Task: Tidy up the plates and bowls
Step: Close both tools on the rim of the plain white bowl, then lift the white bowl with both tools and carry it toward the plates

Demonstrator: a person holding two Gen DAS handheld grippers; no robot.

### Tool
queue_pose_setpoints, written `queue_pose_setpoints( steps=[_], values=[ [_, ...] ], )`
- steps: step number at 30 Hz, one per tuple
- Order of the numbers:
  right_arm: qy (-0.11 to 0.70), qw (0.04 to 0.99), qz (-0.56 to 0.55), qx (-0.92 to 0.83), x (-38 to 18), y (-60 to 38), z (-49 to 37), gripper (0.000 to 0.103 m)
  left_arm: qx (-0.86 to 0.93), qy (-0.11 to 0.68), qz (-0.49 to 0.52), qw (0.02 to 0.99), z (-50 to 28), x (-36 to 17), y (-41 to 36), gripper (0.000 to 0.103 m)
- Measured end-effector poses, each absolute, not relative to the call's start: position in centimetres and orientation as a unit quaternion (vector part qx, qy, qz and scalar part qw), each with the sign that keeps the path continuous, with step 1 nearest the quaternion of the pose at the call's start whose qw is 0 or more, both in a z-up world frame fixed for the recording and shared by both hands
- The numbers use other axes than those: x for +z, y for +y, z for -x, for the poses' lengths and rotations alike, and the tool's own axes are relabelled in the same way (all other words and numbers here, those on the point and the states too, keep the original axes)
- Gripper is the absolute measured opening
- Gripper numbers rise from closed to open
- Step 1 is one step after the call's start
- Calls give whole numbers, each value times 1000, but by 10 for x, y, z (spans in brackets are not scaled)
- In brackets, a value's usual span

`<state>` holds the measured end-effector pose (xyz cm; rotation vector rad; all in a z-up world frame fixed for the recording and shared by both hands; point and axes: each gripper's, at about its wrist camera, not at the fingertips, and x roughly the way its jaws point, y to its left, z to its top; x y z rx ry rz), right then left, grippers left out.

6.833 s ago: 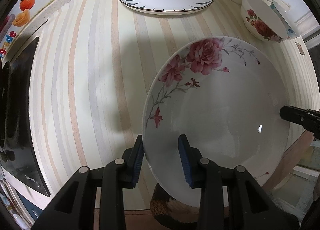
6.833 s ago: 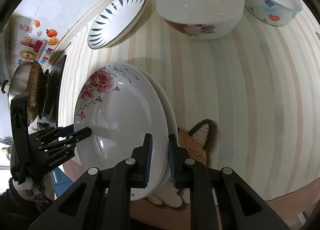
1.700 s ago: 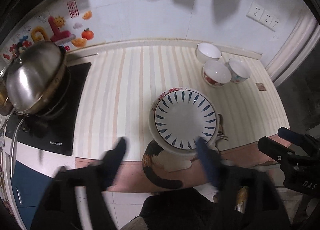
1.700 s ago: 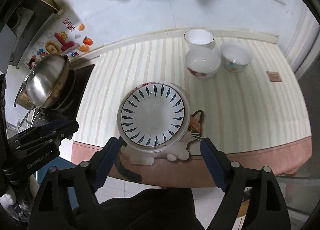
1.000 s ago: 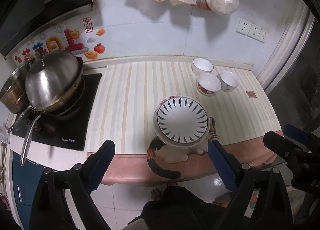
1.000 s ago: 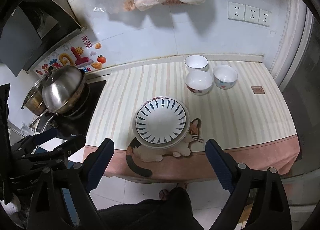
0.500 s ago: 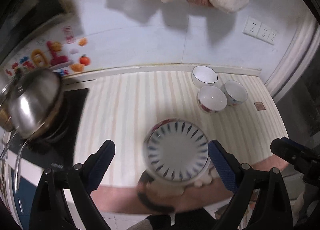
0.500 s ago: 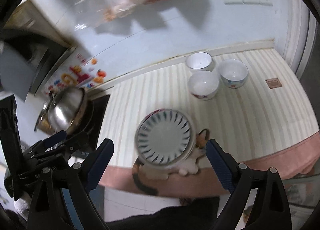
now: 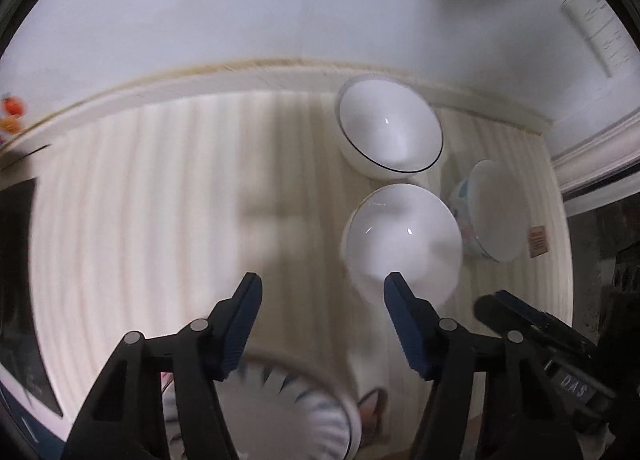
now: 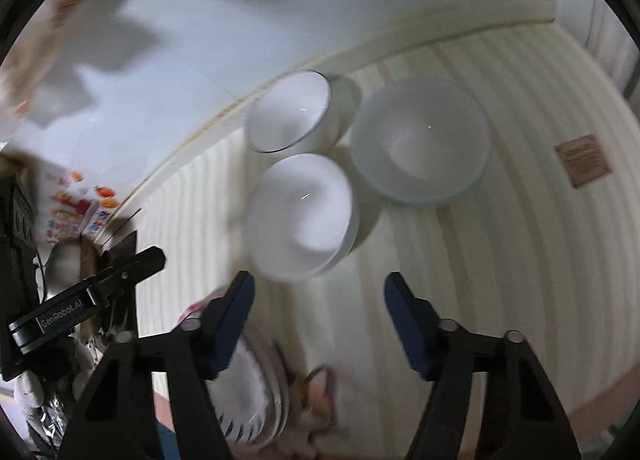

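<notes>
On the striped counter, take the near bowl as the landmark; both views are blurred. Far left of it, at the counter's end, lies a dark hob, with fruit stickers on the wall above. The left tool points steeply down at the counter just left of the near bowl, its jaws closing with bare counter between them; its right pad overlaps the bowl's near rim in the picture, but whether it touches cannot be told. Below the bowl, toward the counter's front edge, sits the plate stack, a blue-leaf plate on top, resting on a cat mat. Behind the near bowl, by the wall, stands a white bowl with a dark rim line. To the right, the right tool tilts down just in front of the near bowl, jaws closing on nothing, the bowl beyond its tips. Right of the near bowl stands a patterned bowl, close beside it. Farther right, a small brown label lies on the counter.
</notes>
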<state>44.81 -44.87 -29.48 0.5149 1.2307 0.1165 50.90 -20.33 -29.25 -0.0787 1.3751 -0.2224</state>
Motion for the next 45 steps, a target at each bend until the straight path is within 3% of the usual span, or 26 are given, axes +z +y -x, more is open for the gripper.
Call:
queue_pose_setpoints(
  steps=[6, 9, 18, 33, 45],
  values=[
    [603, 761, -231, 60, -350, -455, -497, 38, -116, 671, 13, 732, -542, -346, -233, 25],
    [617, 754, -216, 63, -367, -450, -509, 19, -123, 675, 0, 727, -544, -357, -242, 20],
    [617, 757, -201, 71, -367, -446, -514, 16, -133, 664, -2, 736, -519, -339, -247, 20],
    [611, 764, -187, 90, -304, -458, -432, 16, -162, 637, -10, 754, -430, -279, -268, 20],
    [630, 748, -198, 70, -319, -500, -369, 16, -183, 659, -33, 729, -398, -314, -307, 20]
  ],
)
